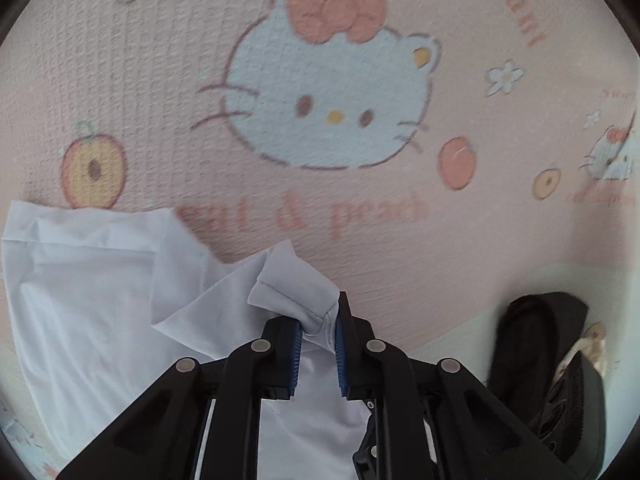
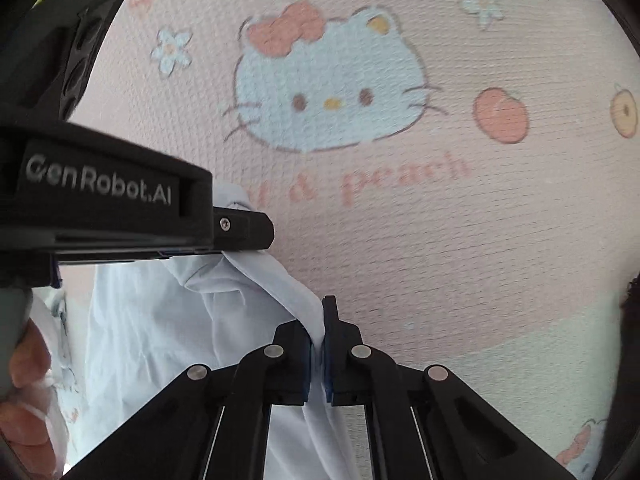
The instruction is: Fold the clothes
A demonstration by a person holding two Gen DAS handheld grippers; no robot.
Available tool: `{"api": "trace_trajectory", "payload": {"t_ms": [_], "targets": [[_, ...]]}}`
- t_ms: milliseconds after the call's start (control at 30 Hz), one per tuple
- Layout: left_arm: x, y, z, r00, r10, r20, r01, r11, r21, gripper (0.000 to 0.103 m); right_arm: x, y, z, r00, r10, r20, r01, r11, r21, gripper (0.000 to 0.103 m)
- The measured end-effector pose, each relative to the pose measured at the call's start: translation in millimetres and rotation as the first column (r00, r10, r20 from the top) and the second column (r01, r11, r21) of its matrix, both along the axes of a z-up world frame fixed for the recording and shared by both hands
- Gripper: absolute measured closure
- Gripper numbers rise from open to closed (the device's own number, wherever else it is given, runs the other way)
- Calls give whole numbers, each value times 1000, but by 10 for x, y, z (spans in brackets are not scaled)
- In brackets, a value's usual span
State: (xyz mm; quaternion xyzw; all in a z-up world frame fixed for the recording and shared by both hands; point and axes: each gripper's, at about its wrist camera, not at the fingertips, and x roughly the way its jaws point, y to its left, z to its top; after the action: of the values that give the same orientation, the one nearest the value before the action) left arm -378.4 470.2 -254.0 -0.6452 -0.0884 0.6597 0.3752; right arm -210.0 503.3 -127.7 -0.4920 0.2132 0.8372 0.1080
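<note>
Both grippers are clamped on one white garment (image 1: 88,300), w/ a pink cartoon-print sheet (image 1: 460,240) as the surface beyond the fingers. The left gripper (image 1: 317,344) has its fingers clenched on a bunched hem or cuff edge that pokes out just ahead of the tips; the rest of the cloth spreads to the left of the fingers and under them, partly lying on the sheet. The right gripper (image 2: 317,354) is pinched tight on a thin fold of the same cloth, fabric trailing down between its fingers & off to the left. In the right wrist view the left gripper's body sits up-left of the right fingers, so the two grips are near each other, w/ a short taut band of cloth between them.

Judgement: this looks like a carry-over of an edge, mid fold, but which edge (sleeve vs hem) I can't tell.

To do it well:
- keep both pinches firm; the left one holds a thick wad, may slip unevenly
- move both grippers together, same height, so the band between stays taut, no twist
- lay the held edge flat & square to the cloth already on the sheet
- watch the loose flap left of the left fingers, it could crease under

A dark object (image 1: 540,332) lies right of the left fingers, well clear of the cloth.
</note>
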Motion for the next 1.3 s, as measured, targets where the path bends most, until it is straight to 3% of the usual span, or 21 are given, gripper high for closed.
{"api": "trace_trajectory", "payload": {"t_ms": [100, 133, 267, 400, 567, 733, 833, 933, 1067, 1100, 1200, 1300], "targets": [[68, 253, 166, 999, -31, -33, 31, 1000, 3, 91, -556, 242, 40, 1000, -27, -1, 27, 1000, 7, 102], [58, 305, 234, 998, -40, -45, 41, 999, 3, 91, -571, 324, 9, 999, -38, -3, 38, 999, -1, 102], [242, 469, 449, 992, -89, -88, 90, 996, -1, 91, -375, 649, -174, 996, -88, -12, 88, 995, -49, 102], [322, 676, 463, 987, -103, -126, 101, 995, -24, 91, -180, 974, -356, 990, -138, -19, 136, 986, -97, 102], [312, 849, 344, 989, -105, -105, 101, 994, -47, 91, -30, 1198, -502, 986, -168, -4, 165, 973, -160, 102], [166, 635, 138, 995, 10, 101, -16, 998, 57, 89, -103, 1239, -631, 985, -164, 53, 171, 969, -176, 102], [95, 455, 245, 997, 46, 69, -53, 993, 102, 89, -127, 1263, -712, 981, -176, 79, 187, 967, -170, 103], [17, 435, 309, 999, 19, 49, -24, 995, 98, 86, -138, 1270, -735, 982, -170, 84, 182, 969, -167, 103], [-7, 288, 333, 999, -8, -38, 10, 999, 49, 62, -139, 1301, -710, 989, -129, 78, 141, 972, -185, 101], [-30, 203, 301, 999, 0, -44, 2, 999, 37, 59, -121, 1328, -703, 988, -133, 75, 146, 969, -200, 99], [-124, -79, 182, 999, 41, -28, -41, 999, 8, 59, -76, 1432, -635, 984, -168, 62, 177, 965, -194, 79], [-240, -392, 72, 993, 119, 9, -119, 992, 36, 59, -106, 1531, -553, 983, -181, 26, 182, 960, -214, 74]]}}
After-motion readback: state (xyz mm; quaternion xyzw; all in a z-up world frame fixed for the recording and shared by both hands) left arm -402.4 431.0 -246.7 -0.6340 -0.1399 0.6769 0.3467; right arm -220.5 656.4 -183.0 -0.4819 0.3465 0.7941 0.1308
